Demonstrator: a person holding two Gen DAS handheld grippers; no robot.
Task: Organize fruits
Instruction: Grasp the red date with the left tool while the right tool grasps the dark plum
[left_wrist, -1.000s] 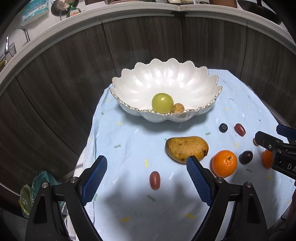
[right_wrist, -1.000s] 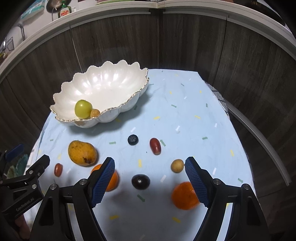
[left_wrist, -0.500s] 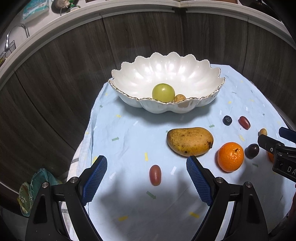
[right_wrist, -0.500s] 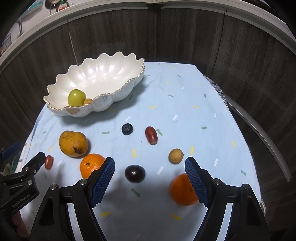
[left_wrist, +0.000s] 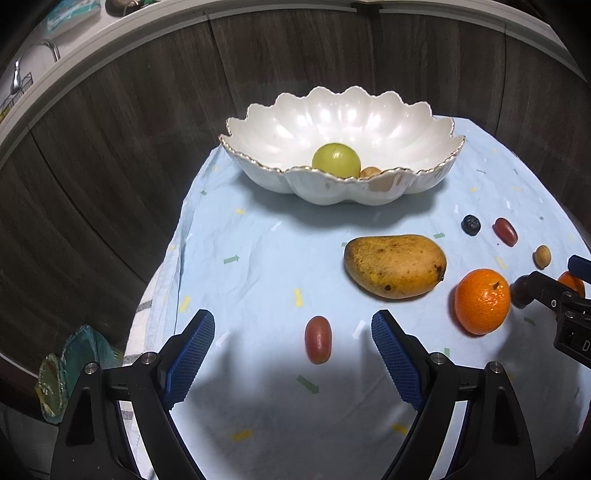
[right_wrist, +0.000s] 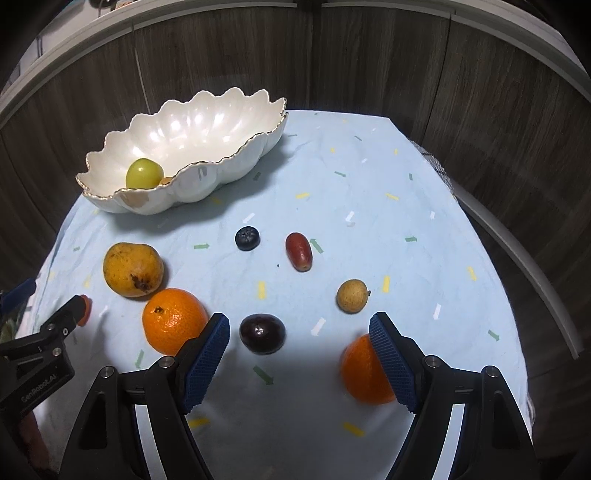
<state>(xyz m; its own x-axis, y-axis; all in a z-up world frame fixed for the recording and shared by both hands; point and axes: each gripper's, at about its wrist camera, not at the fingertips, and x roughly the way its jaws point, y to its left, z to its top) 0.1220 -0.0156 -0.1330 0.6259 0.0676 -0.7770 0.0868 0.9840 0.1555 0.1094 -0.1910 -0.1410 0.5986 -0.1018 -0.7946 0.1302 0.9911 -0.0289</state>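
Observation:
A white scalloped bowl (left_wrist: 406, 122) (right_wrist: 221, 122) holds a green fruit (left_wrist: 336, 160) and a small tan fruit (left_wrist: 370, 172). On the blue cloth lie a mango (left_wrist: 395, 266), an orange (left_wrist: 482, 301), a red grape (left_wrist: 317, 339), a blueberry (right_wrist: 247, 238), another red grape (right_wrist: 299, 252), a tan longan (right_wrist: 352, 296), a dark plum (right_wrist: 262, 333) and a second orange (right_wrist: 365, 373). My left gripper (left_wrist: 293, 356) is open, low over the red grape. My right gripper (right_wrist: 299, 356) is open, with the dark plum just ahead between its fingers.
Dark wood panels curve behind the table. The blue cloth (right_wrist: 369, 184) covers the tabletop; its edge drops off at left (left_wrist: 173, 258) and right. A green glass dish (left_wrist: 62, 373) sits below the table's left edge.
Both grippers have come lower and closer to the cloth. The red grape now lies nearer the left gripper's fingers, and the dark plum nearer the right's. Both stay open.

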